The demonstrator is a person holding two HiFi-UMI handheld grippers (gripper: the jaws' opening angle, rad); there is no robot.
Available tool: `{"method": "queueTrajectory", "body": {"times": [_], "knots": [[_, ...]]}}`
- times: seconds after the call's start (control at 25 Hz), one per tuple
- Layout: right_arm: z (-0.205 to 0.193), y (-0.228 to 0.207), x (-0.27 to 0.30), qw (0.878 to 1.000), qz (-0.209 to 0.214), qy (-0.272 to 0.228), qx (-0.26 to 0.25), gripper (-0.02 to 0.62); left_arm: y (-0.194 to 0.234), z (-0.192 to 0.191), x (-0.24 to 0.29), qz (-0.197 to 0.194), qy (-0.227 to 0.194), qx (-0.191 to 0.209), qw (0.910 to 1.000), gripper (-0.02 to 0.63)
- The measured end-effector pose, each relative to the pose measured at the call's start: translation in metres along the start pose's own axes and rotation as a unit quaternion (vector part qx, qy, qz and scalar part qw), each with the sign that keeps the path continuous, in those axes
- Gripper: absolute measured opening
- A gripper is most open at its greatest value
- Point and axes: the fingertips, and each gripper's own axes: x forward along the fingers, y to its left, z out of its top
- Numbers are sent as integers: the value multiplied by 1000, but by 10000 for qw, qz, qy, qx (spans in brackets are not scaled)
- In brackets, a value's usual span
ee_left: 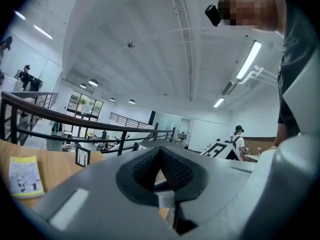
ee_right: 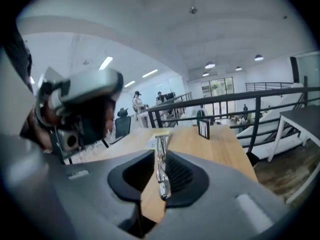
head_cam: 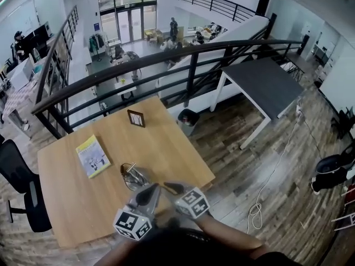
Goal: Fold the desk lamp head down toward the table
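The desk lamp [head_cam: 133,176] is a thin chrome frame with a round wire base, low on the wooden table [head_cam: 166,143] near its front edge. In the right gripper view a chrome lamp arm [ee_right: 161,169] runs upright between the jaws, and my right gripper [ee_right: 160,156] is shut on it. From the head view that gripper [head_cam: 171,188] sits just right of the lamp. My left gripper [head_cam: 148,194] hovers beside it, over the lamp's near side. In its own view the left gripper [ee_left: 160,151] has its jaw tips together with nothing between them.
A yellow booklet [head_cam: 92,155] lies at the table's left, and a small dark picture frame [head_cam: 136,118] stands near the far edge. A black railing [head_cam: 183,57] runs behind the table. A black office chair [head_cam: 19,187] stands at the left, a grey table [head_cam: 266,85] at the right.
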Motion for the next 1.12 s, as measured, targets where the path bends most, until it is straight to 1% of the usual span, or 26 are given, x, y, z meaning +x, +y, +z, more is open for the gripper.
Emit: {"method": "queueTrajectory", "body": {"times": [0.04,0.08,0.2,0.28,0.44,0.52,0.64,0.88,1.12], "knots": [[13,1,-12,9997,-9,-224,-18,38,-4,2,3,-38,-26,32,10000,2],[25,3,-23,9990,-31,-445,-74,3,-7,3,5,-65,-50,65,9999,2],[52,10,-48,9946,-88,-1010,-218,3,-14,4,7,-76,-81,137,9998,2],[59,15,-54,9921,-123,-1222,-250,3,-14,6,3,-33,-64,175,9998,2],[58,30,-46,9909,35,-1338,-168,3,-9,5,-10,65,-63,189,9998,2],[58,40,-45,9903,139,-1372,-152,3,-9,3,-15,61,-66,192,9998,2],[59,55,-50,9888,168,-1468,-189,3,-15,4,-23,8,-61,189,9998,2],[57,80,-46,9871,-92,-1597,-100,3,-16,0,-55,-232,-54,228,9995,2],[64,140,-36,9822,-312,-1846,-152,3,-3,3,-115,-375,-14,234,9990,2]]}}
